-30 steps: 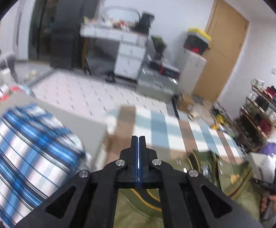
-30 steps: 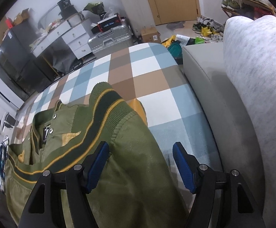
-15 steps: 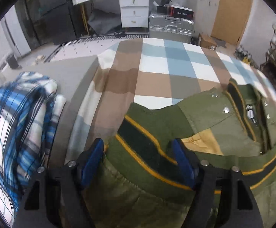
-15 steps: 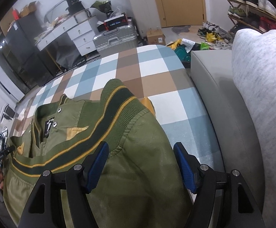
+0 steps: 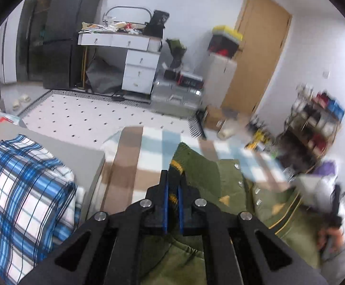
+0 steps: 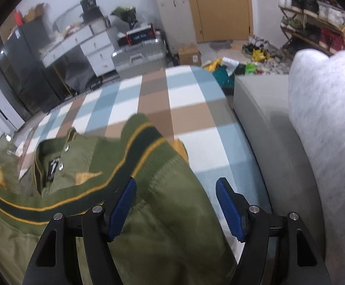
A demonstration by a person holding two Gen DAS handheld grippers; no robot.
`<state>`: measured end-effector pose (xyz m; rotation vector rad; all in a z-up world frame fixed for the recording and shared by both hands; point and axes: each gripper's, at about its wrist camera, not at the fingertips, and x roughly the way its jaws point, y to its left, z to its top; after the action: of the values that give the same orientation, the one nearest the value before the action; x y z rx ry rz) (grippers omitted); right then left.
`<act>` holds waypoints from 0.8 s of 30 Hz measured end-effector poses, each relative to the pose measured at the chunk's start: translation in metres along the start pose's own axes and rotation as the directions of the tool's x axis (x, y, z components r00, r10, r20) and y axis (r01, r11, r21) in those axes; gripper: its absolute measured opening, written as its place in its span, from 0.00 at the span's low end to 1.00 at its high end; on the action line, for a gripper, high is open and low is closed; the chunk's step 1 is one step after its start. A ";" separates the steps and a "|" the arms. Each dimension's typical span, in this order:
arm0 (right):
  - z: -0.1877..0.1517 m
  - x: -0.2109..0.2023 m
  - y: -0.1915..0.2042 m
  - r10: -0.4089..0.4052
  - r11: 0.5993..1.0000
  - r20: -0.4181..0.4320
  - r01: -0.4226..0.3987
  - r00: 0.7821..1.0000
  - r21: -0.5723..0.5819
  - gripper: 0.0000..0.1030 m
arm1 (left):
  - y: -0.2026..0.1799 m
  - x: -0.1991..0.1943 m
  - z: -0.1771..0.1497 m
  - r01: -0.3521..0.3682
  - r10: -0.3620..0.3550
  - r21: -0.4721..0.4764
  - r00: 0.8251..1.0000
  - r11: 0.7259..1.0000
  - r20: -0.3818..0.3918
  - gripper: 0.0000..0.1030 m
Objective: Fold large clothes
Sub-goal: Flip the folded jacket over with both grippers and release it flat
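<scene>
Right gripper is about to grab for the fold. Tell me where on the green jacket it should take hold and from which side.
Grip the striped ribbed hem of the green jacket, coming from the sofa side: that thick edge lies raised, ahead of the open right gripper.

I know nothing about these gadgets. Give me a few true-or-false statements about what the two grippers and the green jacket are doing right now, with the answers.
1. The left gripper is pinching the jacket's striped knitted edge. True.
2. The right gripper is clamped tight on the jacket. False: its fingers stand wide apart, with the jacket between them.
3. The jacket lies on a checked blanket of brown, blue and white squares. True.
4. A blue plaid cloth lies to the left of the left gripper. True.
5. The jacket is red. False: it is olive green with yellow and dark green stripes.
</scene>
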<state>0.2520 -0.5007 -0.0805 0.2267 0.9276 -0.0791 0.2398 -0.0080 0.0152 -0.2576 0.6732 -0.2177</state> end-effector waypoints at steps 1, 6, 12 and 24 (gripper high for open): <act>0.000 0.001 0.003 -0.005 1.000 0.003 0.005 1.000 -0.022 0.36 | 0.002 0.003 0.003 -0.006 0.006 -0.002 1.000 1.000 0.006 0.01; -0.003 -0.042 0.001 0.102 0.994 0.175 -0.096 0.979 -0.047 0.07 | 0.013 0.024 -0.001 -0.009 0.008 -0.031 1.000 0.999 -0.028 0.01; 0.008 -0.062 -0.027 0.076 0.987 0.245 -0.108 0.966 0.119 0.07 | 0.037 0.054 -0.010 -0.047 0.039 -0.096 0.996 0.994 -0.085 0.01; 0.002 -0.052 -0.009 -0.057 0.997 0.185 0.045 0.981 0.065 0.56 | 0.029 0.049 -0.043 -0.286 0.285 0.013 0.949 0.958 -0.137 0.59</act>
<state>0.2206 -0.5111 -0.0389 0.2471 0.7441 -0.1731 0.2529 -0.0012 -0.0542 -0.1498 0.8393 0.0456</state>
